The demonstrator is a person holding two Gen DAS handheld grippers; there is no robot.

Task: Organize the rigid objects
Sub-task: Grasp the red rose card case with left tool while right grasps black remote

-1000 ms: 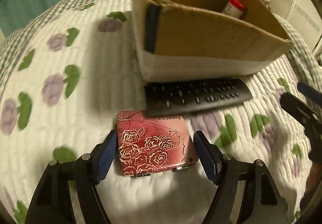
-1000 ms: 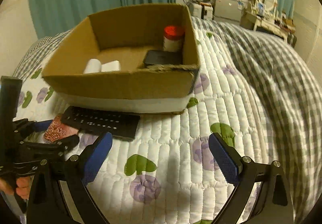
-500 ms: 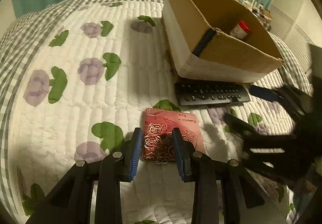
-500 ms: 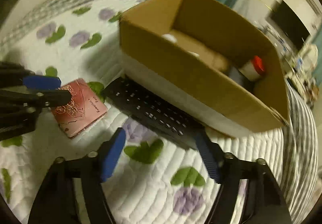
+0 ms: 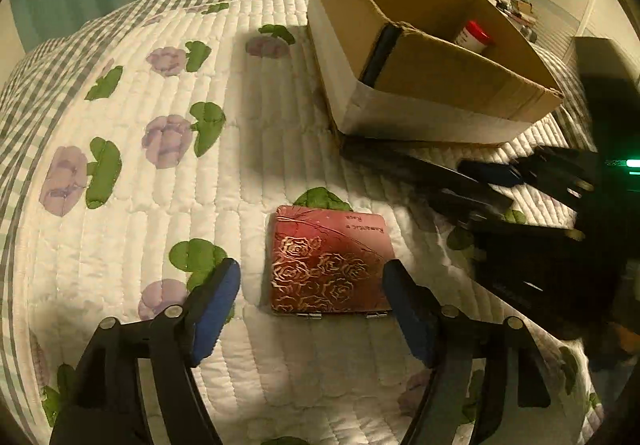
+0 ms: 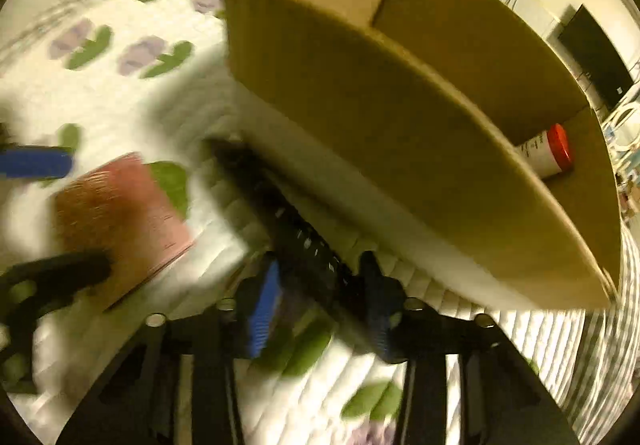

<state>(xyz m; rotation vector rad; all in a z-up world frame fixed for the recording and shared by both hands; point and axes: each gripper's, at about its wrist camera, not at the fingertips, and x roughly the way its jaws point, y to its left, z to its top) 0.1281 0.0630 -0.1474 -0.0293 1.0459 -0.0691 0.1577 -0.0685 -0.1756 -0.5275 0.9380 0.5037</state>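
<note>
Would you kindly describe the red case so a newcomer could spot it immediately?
Start at the cardboard box on the floral quilt. Nearer the camera lies the red case, flat between the open left claw. Only it bears gold embossed roses; the neighbouring remote control is black.

Dim warm light, fisheye edges, right view motion-blurred.

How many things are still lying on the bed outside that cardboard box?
2: a red rose-patterned case between the left tool's open fingers, and a black remote along the box front, gripped by the right tool. Others may be hidden.

L jaws reopened; R jaws on remote (image 6: 308,245)
</note>
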